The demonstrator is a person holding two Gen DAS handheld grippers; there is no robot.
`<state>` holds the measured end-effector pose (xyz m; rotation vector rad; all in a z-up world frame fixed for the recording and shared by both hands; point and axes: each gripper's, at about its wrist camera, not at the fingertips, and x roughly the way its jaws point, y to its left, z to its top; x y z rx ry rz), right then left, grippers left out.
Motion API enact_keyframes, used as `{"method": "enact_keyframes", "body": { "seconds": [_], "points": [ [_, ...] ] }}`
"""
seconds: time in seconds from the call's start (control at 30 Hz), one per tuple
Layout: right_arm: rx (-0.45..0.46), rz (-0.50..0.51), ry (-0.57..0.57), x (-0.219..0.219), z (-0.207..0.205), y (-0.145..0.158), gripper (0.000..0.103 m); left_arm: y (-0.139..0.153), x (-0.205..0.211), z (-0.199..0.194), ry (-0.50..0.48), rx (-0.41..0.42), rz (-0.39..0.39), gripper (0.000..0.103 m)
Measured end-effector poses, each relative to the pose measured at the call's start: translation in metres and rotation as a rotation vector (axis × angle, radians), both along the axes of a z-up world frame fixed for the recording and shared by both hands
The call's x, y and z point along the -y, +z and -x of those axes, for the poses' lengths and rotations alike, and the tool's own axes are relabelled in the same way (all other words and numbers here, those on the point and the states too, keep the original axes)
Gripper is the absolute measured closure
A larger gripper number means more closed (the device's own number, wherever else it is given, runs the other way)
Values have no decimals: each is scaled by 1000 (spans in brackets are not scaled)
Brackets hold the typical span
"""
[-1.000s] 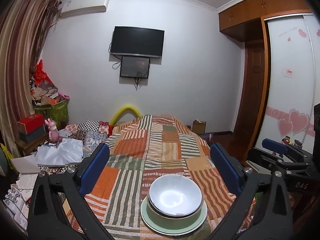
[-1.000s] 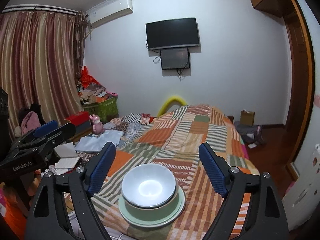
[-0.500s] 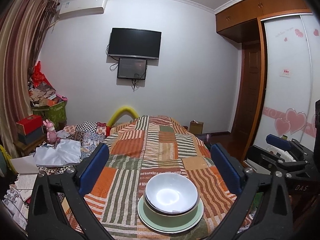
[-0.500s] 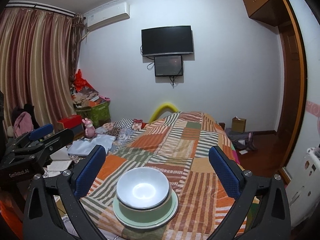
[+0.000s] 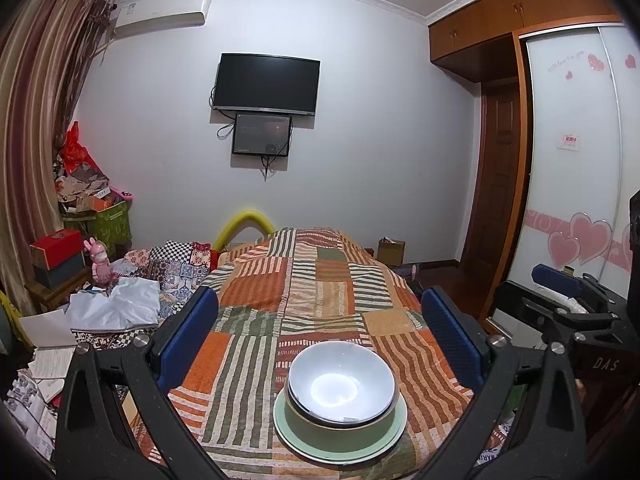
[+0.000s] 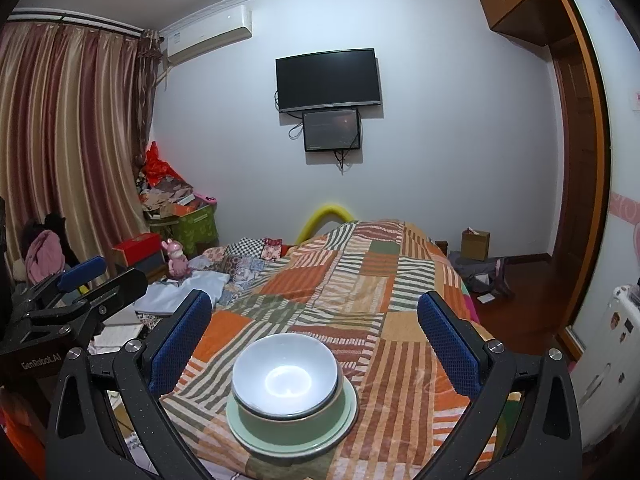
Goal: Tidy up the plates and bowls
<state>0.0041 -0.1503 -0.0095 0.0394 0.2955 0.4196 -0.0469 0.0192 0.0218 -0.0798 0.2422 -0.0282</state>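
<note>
You face a bedroom: a bed (image 5: 320, 300) under a striped patchwork quilt (image 6: 360, 300), a dark TV (image 5: 267, 83) on the far wall. At the quilt's near end a white bowl (image 5: 341, 380) nests in a green bowl (image 5: 340, 430) on a green plate (image 5: 384, 446). Both your left tool (image 5: 320, 340) and right tool (image 6: 314, 338) gape wide, holding nothing. Clutter (image 5: 80, 184) at left is hard to read.

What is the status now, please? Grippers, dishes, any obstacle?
Left gripper open, right gripper open, both empty. White bowl in green bowl on green plate. No obstacle.
</note>
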Motion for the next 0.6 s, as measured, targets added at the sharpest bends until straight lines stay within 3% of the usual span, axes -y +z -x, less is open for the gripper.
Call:
{"method": "enact_keyframes", "body": {
  "seconds": [0.6],
  "points": [
    [-12,-3,1,0,-2,-1,0,-4,3,-5,-9,-16,-2,0]
  ]
}}
